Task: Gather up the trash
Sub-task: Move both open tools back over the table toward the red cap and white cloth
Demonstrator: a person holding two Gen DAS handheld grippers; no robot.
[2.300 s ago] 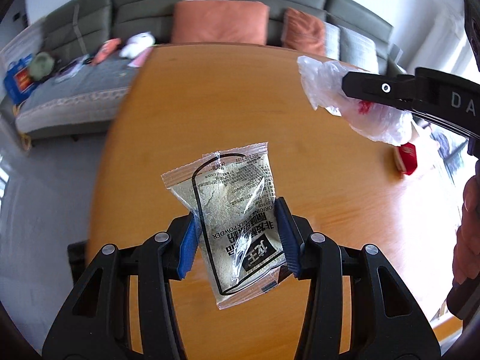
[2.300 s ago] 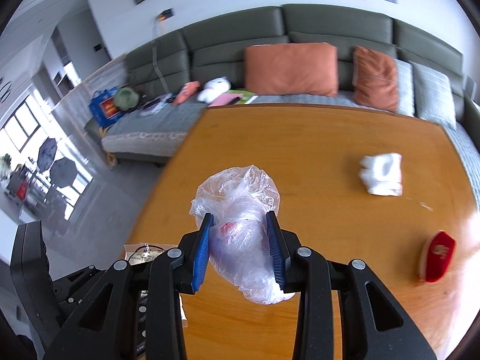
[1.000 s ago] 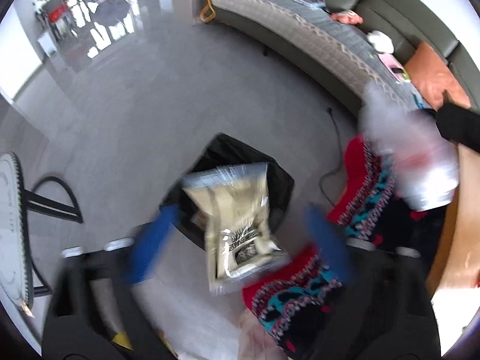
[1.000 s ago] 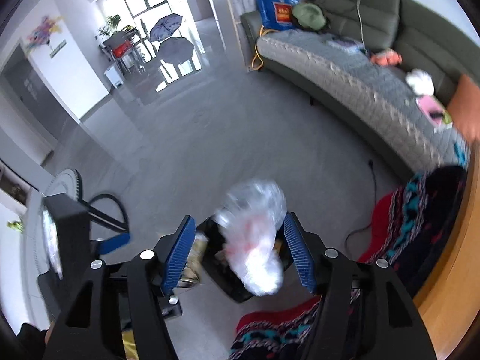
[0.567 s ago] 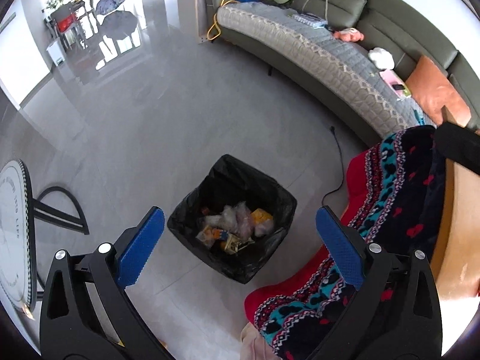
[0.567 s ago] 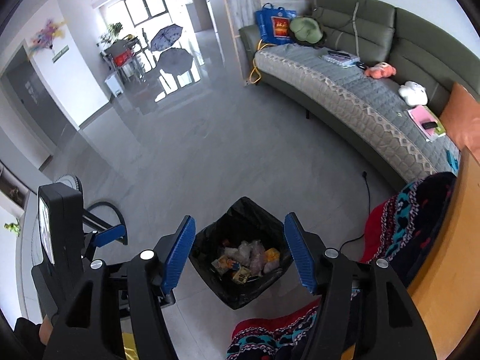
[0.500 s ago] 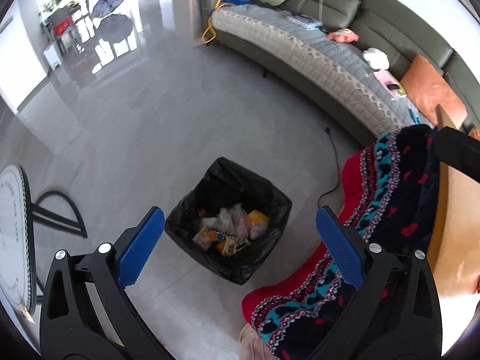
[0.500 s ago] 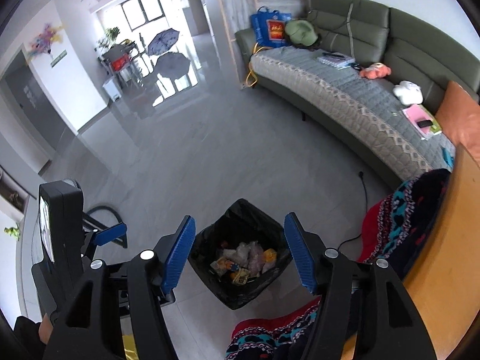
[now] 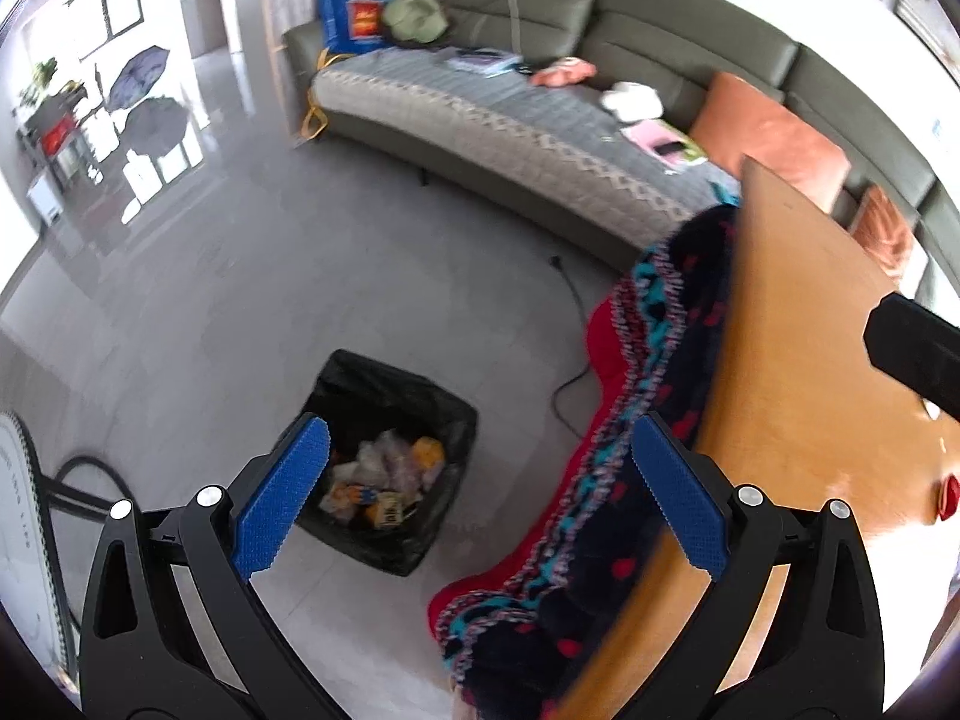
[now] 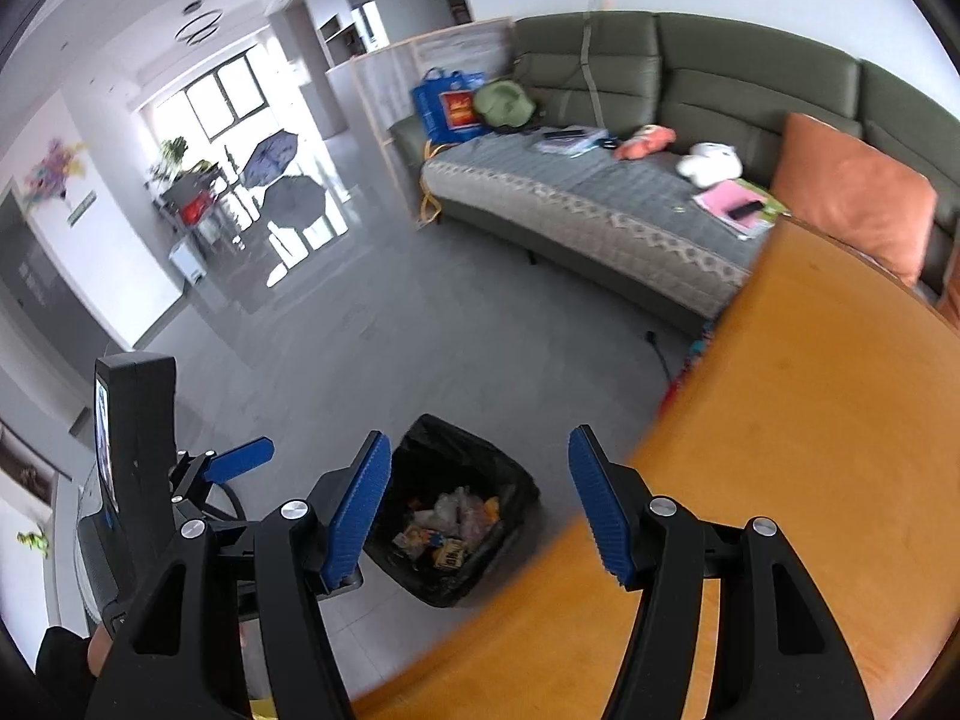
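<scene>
Grey floor, full bin [image 9: 384,468] beside table [image 9: 798,360]; left gripper [image 9: 480,492] and right gripper [image 10: 474,504] wide, empty; best sweep tabletop for leftovers.

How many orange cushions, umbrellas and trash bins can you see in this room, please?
orange cushions: 2
umbrellas: 2
trash bin: 1
Total: 5
</scene>
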